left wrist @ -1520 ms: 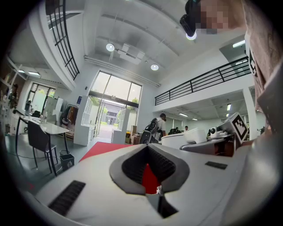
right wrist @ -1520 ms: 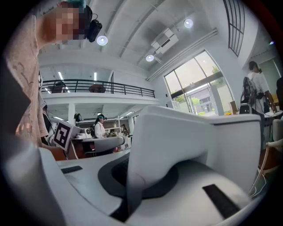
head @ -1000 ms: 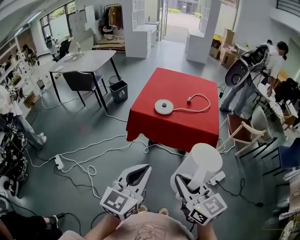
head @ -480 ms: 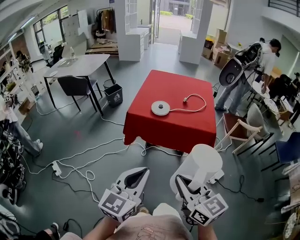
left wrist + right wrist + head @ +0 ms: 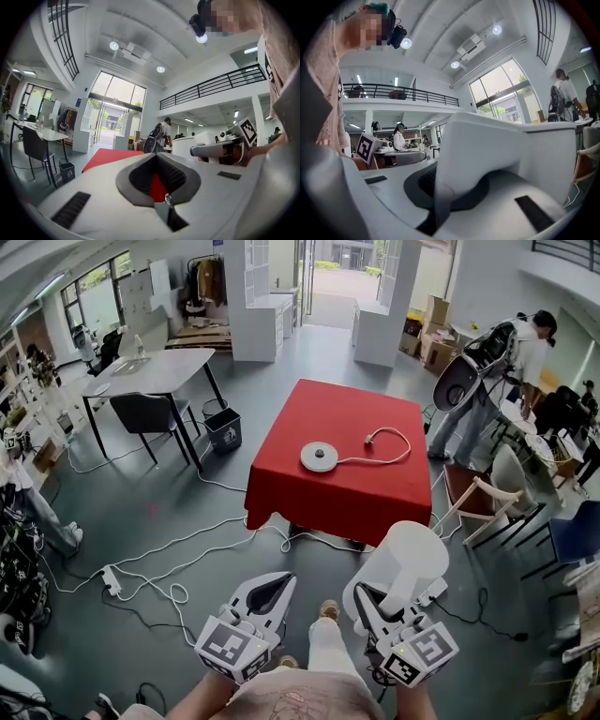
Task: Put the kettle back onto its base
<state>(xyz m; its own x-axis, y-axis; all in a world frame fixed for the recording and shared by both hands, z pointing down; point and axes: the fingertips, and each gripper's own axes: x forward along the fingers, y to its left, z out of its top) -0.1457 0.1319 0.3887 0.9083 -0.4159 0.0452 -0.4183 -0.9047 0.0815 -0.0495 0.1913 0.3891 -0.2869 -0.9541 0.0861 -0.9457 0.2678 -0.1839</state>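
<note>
Grey floor backs a plain white kettle.

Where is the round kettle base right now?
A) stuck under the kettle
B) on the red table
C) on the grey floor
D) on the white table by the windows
B: the base lies on the red table, far from the kettle, which the right gripper holds by its handle near the person.
</note>
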